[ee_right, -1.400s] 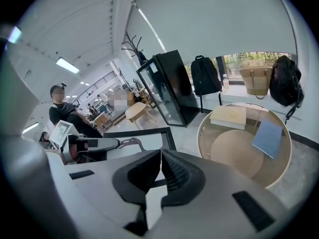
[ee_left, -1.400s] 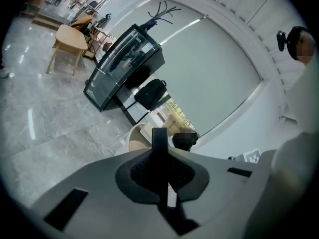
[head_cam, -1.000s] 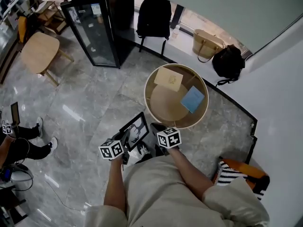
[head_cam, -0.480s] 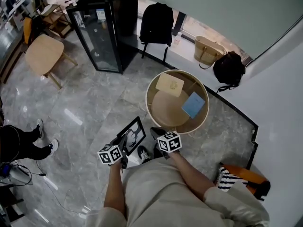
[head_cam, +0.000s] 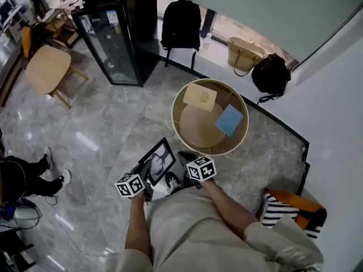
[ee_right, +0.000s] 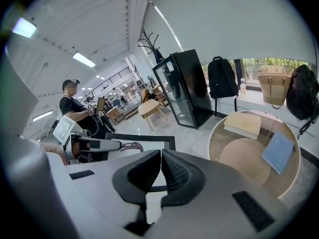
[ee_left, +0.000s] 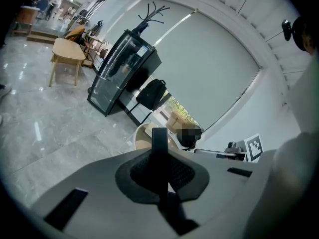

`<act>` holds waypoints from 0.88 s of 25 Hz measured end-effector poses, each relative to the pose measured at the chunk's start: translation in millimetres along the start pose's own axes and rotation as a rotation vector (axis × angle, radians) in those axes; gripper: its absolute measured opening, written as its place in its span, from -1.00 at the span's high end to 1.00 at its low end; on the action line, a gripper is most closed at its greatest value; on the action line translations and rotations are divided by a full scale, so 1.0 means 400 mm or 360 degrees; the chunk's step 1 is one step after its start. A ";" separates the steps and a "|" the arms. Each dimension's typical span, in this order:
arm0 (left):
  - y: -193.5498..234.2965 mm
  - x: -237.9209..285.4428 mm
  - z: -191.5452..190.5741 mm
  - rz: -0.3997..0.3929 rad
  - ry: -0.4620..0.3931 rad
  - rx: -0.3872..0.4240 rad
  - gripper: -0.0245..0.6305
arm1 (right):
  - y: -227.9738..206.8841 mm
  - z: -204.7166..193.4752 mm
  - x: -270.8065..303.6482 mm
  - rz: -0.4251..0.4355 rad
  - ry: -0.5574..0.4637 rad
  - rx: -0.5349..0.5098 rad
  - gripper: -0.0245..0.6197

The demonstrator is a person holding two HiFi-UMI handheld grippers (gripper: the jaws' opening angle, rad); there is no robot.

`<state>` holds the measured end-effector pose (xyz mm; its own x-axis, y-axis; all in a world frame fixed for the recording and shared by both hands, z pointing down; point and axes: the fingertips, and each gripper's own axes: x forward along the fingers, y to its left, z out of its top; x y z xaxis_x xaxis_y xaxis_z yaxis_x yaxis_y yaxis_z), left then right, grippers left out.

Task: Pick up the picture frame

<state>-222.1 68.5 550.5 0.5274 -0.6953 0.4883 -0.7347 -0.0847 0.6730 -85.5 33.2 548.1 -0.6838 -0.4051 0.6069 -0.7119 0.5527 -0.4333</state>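
Note:
A black picture frame [head_cam: 159,160] with a white mat and a dark print hangs tilted above the floor, in front of the person's body. My left gripper [head_cam: 148,177] is shut on its lower left edge. In the left gripper view that black edge [ee_left: 159,136] stands upright between the pads. My right gripper [head_cam: 187,156] sits at the frame's right side with its jaws together. In the right gripper view the pads [ee_right: 161,158] meet with nothing seen between them, and the frame [ee_right: 144,139] lies just beyond.
A round glass-topped table [head_cam: 176,130] stands just ahead, with a tan book [head_cam: 199,96] and a blue book [head_cam: 229,119] on it. Farther off are a black glass-door cabinet [head_cam: 116,35], a backpack [head_cam: 181,24], two bags [head_cam: 245,52] and a wooden stool [head_cam: 48,67]. A seated person [head_cam: 22,177] is at the left.
Both grippers and the frame keep their places; only the head camera sways a little.

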 end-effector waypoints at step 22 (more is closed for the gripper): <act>0.006 -0.030 -0.044 0.0001 -0.0048 -0.0072 0.84 | 0.008 -0.069 -0.020 0.0025 0.0095 -0.0003 0.81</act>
<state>-222.8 89.2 556.2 0.5133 -0.7168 0.4719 -0.7145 -0.0523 0.6977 -77.8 58.3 560.4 -0.6840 -0.3525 0.6386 -0.7010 0.5597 -0.4419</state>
